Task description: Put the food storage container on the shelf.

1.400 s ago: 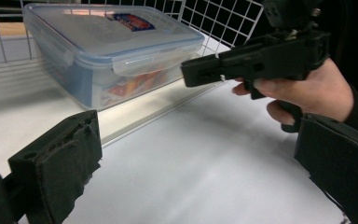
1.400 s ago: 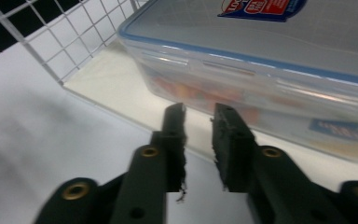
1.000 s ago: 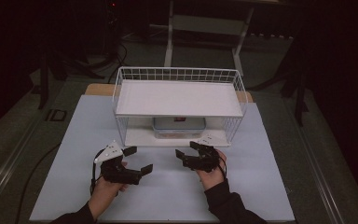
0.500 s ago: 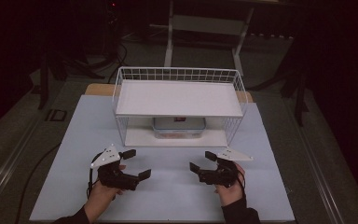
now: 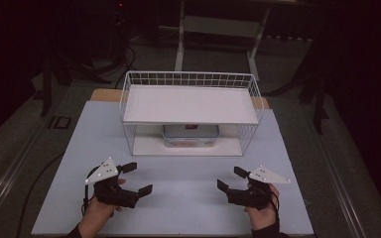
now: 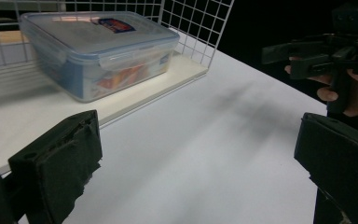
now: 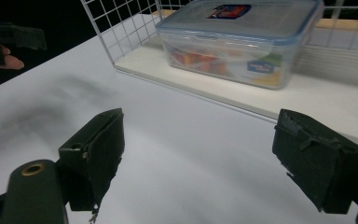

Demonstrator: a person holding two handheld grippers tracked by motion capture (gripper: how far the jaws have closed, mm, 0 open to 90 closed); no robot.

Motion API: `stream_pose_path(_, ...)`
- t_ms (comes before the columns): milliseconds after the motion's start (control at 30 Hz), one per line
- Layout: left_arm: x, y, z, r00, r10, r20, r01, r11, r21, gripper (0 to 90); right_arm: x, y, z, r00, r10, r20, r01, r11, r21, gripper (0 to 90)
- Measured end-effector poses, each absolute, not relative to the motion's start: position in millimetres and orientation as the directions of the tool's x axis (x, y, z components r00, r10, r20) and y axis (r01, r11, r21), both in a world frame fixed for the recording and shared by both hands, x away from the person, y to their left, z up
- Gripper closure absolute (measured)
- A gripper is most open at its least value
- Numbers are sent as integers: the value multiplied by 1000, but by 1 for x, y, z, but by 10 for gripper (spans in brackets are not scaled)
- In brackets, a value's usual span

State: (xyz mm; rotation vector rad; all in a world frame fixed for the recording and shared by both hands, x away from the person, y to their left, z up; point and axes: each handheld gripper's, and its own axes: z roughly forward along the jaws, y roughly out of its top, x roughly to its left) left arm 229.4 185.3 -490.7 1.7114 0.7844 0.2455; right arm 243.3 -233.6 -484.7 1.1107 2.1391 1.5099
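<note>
A clear plastic container (image 5: 190, 135) with a blue-rimmed lid and colourful contents sits on the lower shelf of a white wire rack (image 5: 191, 79). My left gripper (image 5: 138, 178) rests near the table's front left, open, with nothing between its jaws. My right gripper (image 5: 229, 178) is at the front right; its jaws have just been opening and nothing is between them. The left gripper view shows the container (image 6: 98, 51) ahead on the left, beyond my open left gripper (image 6: 200, 140). In the right gripper view the container (image 7: 242, 39) lies past my open right gripper (image 7: 205, 144).
The rack's upper shelf (image 5: 191, 105) is a flat white board above the container. A pale mat (image 5: 188, 208) covers the table between the grippers and the rack. A cable (image 5: 34, 183) trails off the table at the left.
Both hands have drawn apart: the right gripper moved right and toward the front edge, the left gripper shifted slightly left. The right jaws stand a little wider.
</note>
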Motion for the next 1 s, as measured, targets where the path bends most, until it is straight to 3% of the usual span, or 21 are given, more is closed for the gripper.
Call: stream_pose_path(1000, 217, 208, -501, 739, 635, -225, 369, -102, 924, 5, 222, -280, -498, -662, 734, 154, 420, 193, 887, 168)
